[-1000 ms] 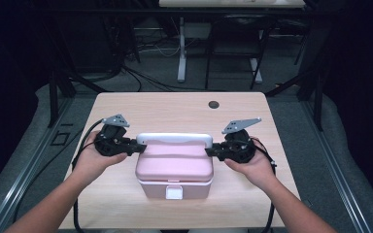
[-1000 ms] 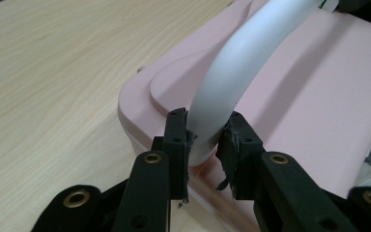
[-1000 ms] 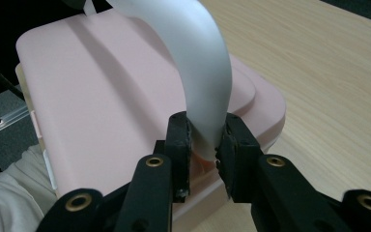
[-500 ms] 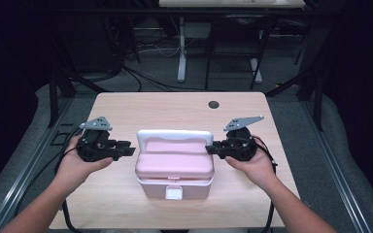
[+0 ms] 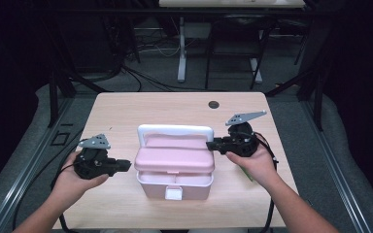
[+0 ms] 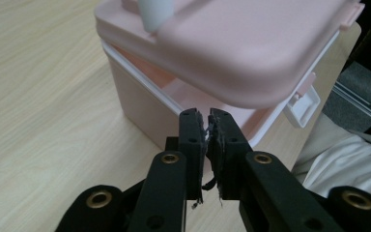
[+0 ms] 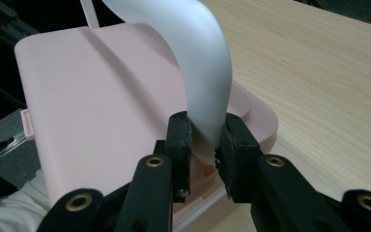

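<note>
A pale wooden table (image 5: 126, 121) stands before dark desks and cables. At its near middle rests a pink plastic box (image 5: 174, 167), its lid slightly raised. The white handle (image 5: 174, 129) is clamped at its end by the right gripper (image 5: 212, 144); the left gripper (image 5: 126, 165), jaws nearly closed and empty, is held just beside the box. The box is judged light, rigid and smooth; the handle is the surest hold.

Readable text: you are seeing none in any view.
Pink box (image 5: 174, 162): it is showing you no label, brand or number.
Table (image 5: 126, 109): it is bearing no signs.
</note>
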`<state>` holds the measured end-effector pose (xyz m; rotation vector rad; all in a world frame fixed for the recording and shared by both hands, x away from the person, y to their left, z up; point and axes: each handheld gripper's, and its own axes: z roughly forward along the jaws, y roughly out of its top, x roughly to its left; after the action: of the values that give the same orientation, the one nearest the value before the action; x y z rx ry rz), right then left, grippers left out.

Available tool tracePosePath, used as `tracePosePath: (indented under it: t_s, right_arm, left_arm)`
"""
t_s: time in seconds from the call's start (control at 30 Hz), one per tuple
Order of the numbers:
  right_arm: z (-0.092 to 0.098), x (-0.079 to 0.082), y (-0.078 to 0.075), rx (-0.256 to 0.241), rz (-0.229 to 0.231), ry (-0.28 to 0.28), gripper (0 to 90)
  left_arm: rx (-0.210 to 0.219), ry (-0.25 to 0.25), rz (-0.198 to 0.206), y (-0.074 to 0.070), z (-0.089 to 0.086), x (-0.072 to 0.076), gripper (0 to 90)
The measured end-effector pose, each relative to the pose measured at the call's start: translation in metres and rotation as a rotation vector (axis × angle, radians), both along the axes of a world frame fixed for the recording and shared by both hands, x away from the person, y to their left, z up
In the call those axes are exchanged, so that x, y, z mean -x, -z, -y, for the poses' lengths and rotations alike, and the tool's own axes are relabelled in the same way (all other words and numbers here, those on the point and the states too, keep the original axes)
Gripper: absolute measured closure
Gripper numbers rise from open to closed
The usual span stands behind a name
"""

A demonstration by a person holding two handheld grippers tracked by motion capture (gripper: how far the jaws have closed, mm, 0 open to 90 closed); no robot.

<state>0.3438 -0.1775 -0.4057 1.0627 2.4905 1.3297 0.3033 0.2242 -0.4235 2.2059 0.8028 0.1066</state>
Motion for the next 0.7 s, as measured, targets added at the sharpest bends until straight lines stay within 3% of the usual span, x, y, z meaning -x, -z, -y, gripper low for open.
tracePosePath:
  t_s: [0.33, 0.5, 0.7]
  right_arm:
    - [0.0, -0.001, -0.002, -0.001, -0.004, 0.006, 75.3]
    - [0.0, -0.001, -0.002, -0.001, -0.001, 0.011, 75.3]
    - [0.002, -0.002, -0.002, -0.007, -0.003, 0.013, 75.3]
  left_arm:
    - [0.003, 0.048, -0.018, 0.007, 0.017, 0.0, 89.9]
    - [-0.009, 0.08, -0.027, 0.012, 0.034, -0.002, 89.9]
    - [0.004, 0.06, -0.032, 0.013, 0.037, -0.006, 89.9]
